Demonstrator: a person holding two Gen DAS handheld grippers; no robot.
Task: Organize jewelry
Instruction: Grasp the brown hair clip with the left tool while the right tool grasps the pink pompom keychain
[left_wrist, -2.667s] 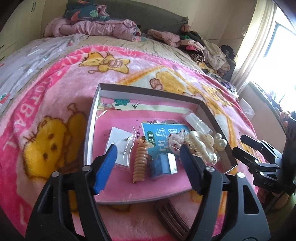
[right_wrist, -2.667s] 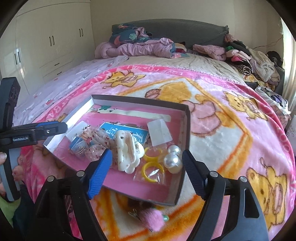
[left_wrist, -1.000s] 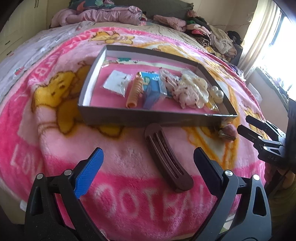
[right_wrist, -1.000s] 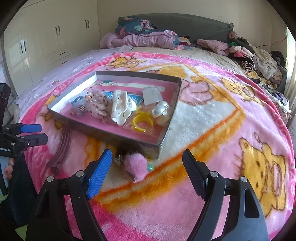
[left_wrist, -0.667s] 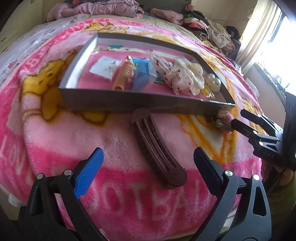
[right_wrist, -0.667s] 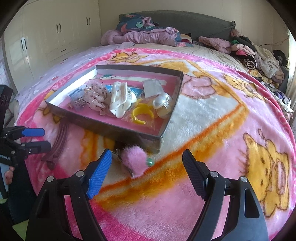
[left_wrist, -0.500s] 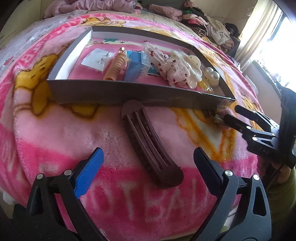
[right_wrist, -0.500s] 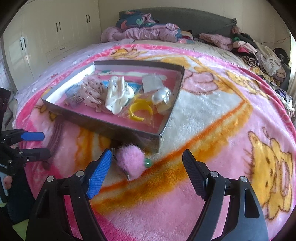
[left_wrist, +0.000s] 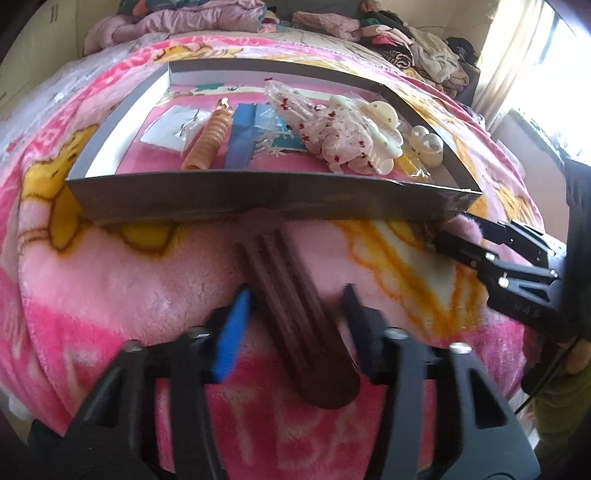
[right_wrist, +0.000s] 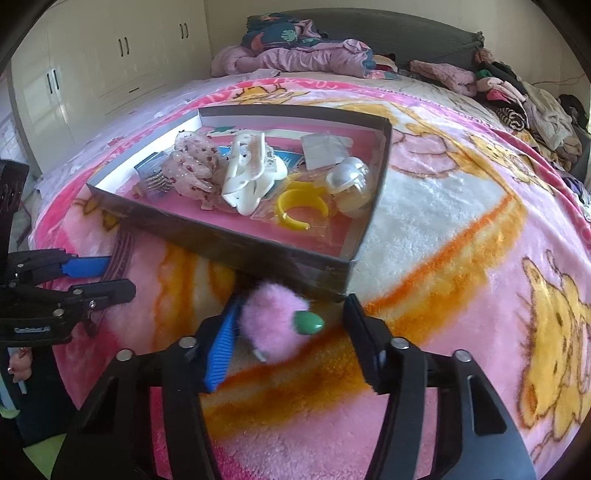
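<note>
Left gripper (left_wrist: 295, 310) jaws closing around brown hair clip (left_wrist: 295, 314), which lies on the blanket just in front of the tray (left_wrist: 258, 195); pads not pressing yet. Right gripper (right_wrist: 291, 325) closing on pink pompom (right_wrist: 275, 319) by tray's front corner, blue pad touching, other apart.

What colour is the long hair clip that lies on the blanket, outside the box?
Dark brown hair clip, seen best in the left wrist view.

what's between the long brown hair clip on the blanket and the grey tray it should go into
Only the tray's near wall: the long brown hair clip lies on the blanket with its far end against that wall. The left gripper is closing around it.
</note>
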